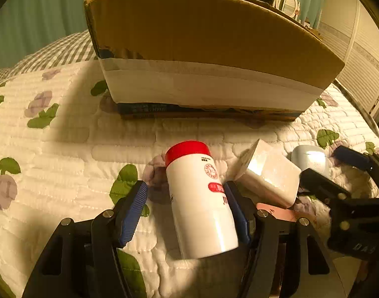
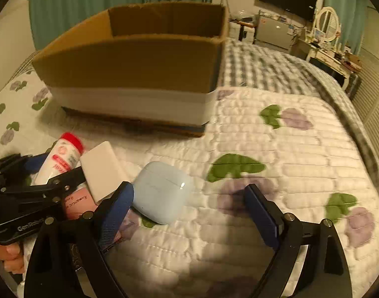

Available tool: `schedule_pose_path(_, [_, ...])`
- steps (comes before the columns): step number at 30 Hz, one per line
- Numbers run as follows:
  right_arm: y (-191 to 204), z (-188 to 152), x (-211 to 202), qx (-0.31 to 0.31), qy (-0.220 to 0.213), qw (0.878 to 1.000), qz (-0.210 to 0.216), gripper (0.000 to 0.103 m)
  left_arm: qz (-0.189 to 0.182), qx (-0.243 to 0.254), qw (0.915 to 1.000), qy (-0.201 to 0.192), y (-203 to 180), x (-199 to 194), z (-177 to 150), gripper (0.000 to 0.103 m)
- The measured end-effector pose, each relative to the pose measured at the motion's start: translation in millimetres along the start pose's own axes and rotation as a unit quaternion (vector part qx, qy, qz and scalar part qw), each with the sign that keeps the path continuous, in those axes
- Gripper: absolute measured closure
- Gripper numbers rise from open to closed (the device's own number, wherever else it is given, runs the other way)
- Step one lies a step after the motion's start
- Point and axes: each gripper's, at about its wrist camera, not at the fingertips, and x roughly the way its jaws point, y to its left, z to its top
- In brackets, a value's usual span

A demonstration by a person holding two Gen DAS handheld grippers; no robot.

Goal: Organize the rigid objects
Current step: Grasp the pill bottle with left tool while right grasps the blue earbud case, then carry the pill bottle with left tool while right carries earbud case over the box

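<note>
A white bottle with a red cap [image 1: 198, 196] lies on the quilted bed between the fingers of my left gripper [image 1: 185, 195]. The jaws are open; the right pad touches the bottle and the left pad stands apart. The bottle also shows in the right wrist view [image 2: 62, 157]. A white box [image 1: 267, 173] and a pale blue earbud case [image 2: 162, 191] lie to its right. My right gripper [image 2: 189, 200] is open around the case, its left finger against it. An open cardboard box [image 2: 137, 64] stands behind.
A pink card [image 2: 77, 202] lies under the white box. The bed's quilt [image 2: 276, 144] with flower print stretches to the right. A desk, mirror and television stand at the far right of the room.
</note>
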Motion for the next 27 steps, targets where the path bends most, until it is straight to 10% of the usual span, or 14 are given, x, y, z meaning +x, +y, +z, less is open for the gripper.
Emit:
schedule_pose_path(5, [-2,3,16,0.012,0.005,1.000,0.010,0.016,-0.008,-0.009,0.9999,-0.010,2,0,-3,0.043])
schedule_pose_path(7, [0,3,19,0.009,0.005,1.000,0.018,0.033,-0.012,-0.006,0.9997,-0.018,2,-2,-4,0.062])
schedule_pose_path(10, [8,2,22,-0.013,0.013,1.000,0.012,0.071,-0.011,-0.003,0.9996,-0.028,0,-7,-6,0.065])
schedule_pose_path(27, [-3,-5,-17,0.023,-0.015,1.000,0.009,0.075,0.012,0.000,0.9975,-0.069,8,-56,-21,0.066])
